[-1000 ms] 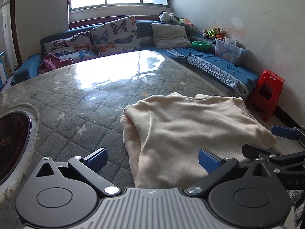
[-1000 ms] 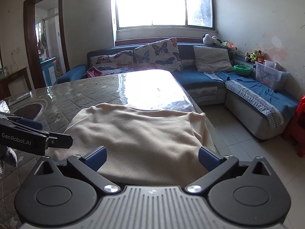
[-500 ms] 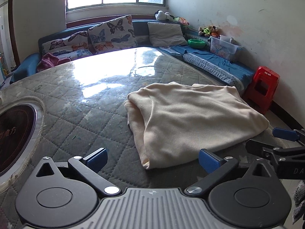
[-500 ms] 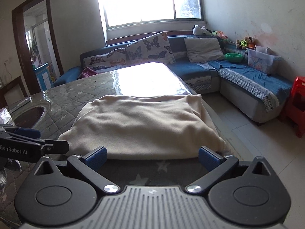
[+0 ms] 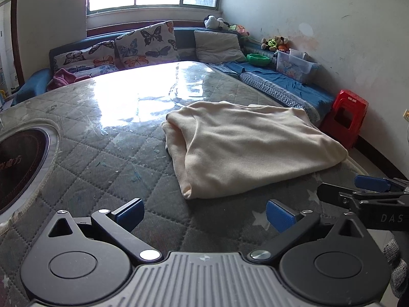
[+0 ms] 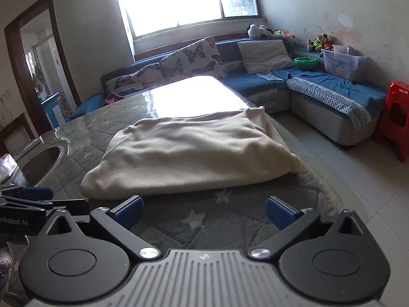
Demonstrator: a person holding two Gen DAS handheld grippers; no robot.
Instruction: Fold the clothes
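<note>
Plainly, the cream garment [image 5: 250, 148] lies as a doubled, roughly rectangular bundle on the quilted worktop [image 5: 102, 158], filling the middle of both views, its right edge close to the worktop's rim. It looks like a soft, thick knit: light, limp and ready to sag or slide on the glossy cover, so it would handle best taken by two corners or along a folded edge, such as the rounded near-left corner [image 5: 188, 192] or the near-right one [image 6: 294, 163]. Whether it is mid-fold with another fold due, or already folded, the pictures do not settle. The left gripper [image 5: 204, 211] hangs short of the near edge at the bottom of its frame, its blue fingers [image 5: 129, 211] spread wide and holding nothing; the right gripper [image 6: 204, 211] is likewise wide and empty just before the cloth. Each gripper shows at the side of the other's view. A round inset hob [image 5: 18, 163] sits at the left, well apart from the cloth. Beyond the worktop stand a blue sofa [image 6: 319, 87] with butterfly cushions [image 5: 145, 43] and a red stool [image 5: 345, 115] at the right. Nothing lies between fingers and garment.
</note>
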